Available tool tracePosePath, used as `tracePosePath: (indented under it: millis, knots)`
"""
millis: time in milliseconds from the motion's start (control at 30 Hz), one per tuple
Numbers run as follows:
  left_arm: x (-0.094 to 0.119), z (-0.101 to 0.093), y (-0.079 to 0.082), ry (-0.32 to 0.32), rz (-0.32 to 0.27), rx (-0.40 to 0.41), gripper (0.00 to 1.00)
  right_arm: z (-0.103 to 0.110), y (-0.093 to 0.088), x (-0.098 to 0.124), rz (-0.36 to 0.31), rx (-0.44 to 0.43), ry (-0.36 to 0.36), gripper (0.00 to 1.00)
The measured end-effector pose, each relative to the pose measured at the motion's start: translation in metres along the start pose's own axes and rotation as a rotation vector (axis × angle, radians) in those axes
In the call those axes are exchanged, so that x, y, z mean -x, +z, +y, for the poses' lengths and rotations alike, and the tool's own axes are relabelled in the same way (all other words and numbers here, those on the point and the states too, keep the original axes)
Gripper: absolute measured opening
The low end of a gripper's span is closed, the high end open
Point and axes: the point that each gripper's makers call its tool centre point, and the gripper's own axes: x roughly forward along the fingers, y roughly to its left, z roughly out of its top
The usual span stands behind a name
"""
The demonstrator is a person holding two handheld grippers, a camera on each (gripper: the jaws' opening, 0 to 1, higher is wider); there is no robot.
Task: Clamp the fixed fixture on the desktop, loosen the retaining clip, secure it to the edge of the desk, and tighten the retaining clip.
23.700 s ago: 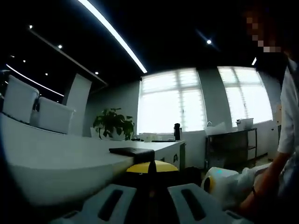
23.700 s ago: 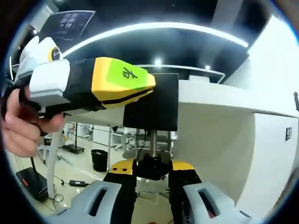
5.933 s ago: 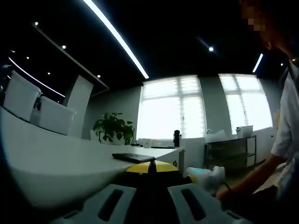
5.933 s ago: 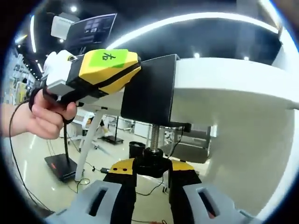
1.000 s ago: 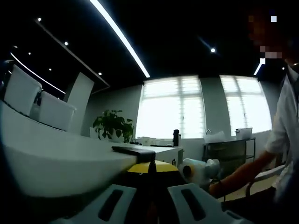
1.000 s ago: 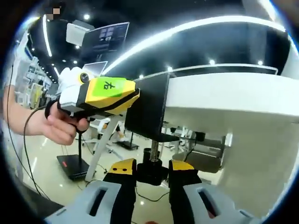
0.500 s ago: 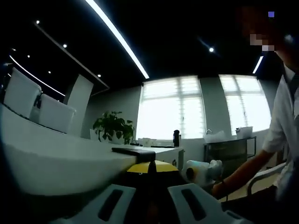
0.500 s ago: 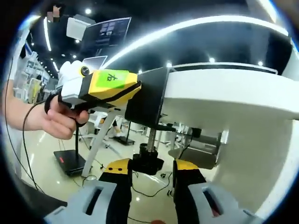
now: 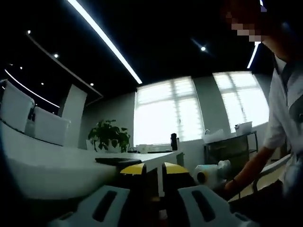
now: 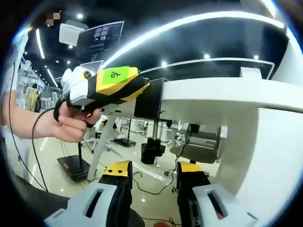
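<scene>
In the right gripper view, my left gripper [image 10: 150,89] sits on the left with its yellow nose against the top of the black clamp [image 10: 148,105]; I cannot tell whether its jaws still pinch it. The clamp hangs on the edge of the white desk [image 10: 213,94], its screw and knob [image 10: 152,150] pointing down below. My right gripper [image 10: 152,176] is lower, jaws apart, empty, just short of the knob. In the left gripper view, the left jaws stand slightly parted over the dark clamp top [image 9: 116,161]. My worry: if the knob is not fully tight, letting go could make the clamp tilt or drop off the edge.
</scene>
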Motion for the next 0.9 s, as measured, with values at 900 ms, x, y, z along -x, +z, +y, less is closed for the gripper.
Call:
tracePosePath:
  millis: [900]
  knots:
    - [0.035, -0.015, 0.032, 0.123, 0.014, 0.040, 0.33, -0.008, 0.084, 0.051, -0.086, 0.043, -0.066, 0.36]
